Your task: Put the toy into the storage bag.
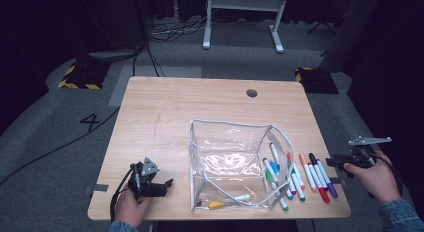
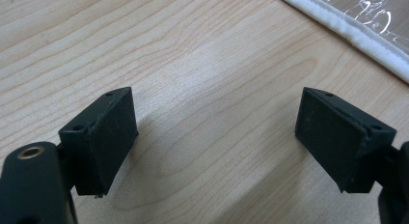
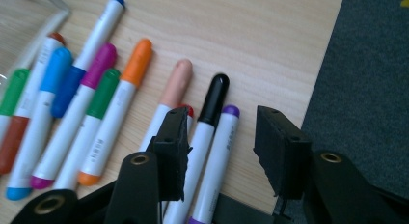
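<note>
Right gripper (image 3: 219, 154) released, straddling purple pen (image 3: 217, 156) lower center; next clench it. Left gripper (image 2: 214, 137) released, idle by pouch (image 1: 230, 164).

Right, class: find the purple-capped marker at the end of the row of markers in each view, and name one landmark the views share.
High view: the purple-capped marker lies at the right end of the row, near the table's right edge, close to the right gripper.
Left gripper view: not in this picture.
Right gripper view: bottom centre, between the open jaws, beside the black-capped marker.
Shared landmark: the clear pouch, its white edge at the left gripper view's top right.
</note>
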### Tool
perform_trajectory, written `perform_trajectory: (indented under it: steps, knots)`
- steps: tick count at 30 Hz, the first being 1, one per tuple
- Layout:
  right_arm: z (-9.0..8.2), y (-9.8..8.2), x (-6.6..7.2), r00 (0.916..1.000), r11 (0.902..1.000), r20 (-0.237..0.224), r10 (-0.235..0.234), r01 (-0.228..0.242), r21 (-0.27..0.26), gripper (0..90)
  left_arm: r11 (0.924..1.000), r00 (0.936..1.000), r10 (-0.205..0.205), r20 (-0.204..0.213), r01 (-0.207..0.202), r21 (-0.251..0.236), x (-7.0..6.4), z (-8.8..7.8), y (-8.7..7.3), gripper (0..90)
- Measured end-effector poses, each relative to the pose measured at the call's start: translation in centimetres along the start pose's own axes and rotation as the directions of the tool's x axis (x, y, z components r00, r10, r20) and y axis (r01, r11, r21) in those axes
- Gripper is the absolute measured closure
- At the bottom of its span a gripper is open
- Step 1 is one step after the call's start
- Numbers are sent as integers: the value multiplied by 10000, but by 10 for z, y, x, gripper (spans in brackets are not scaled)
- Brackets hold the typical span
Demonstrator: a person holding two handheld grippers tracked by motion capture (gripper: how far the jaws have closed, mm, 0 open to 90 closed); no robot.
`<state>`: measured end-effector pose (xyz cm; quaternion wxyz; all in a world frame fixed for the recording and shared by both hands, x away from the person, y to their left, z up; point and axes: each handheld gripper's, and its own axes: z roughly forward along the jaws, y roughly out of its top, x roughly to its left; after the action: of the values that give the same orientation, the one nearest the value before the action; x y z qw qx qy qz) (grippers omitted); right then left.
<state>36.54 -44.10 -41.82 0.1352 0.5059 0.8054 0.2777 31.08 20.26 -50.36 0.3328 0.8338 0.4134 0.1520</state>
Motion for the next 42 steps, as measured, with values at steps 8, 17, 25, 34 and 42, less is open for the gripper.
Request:
perform_trajectory:
  steps: [8,17,25,34,42]
  knots:
    - [30,-18,-2,9996,9946,144,236,-249,1008,604,10000,10000,-19,-2,19,-1,0,0,0,150]
    - [42,-25,-3,9992,9907,322,239,-280,1332,647,10000,10000,-19,-17,19,2,0,0,0,150]
    - [45,-23,6,9964,9834,362,768,-817,1623,743,10000,10000,-90,-3,90,-17,0,0,-1,150]
    - [37,-21,12,9931,9845,456,1084,-1136,1338,767,9999,9999,-119,0,119,-18,-1,0,-1,150]
    - [3,-2,25,9982,9964,14,607,-607,598,767,10000,10000,-83,-3,83,-12,0,0,-1,150]
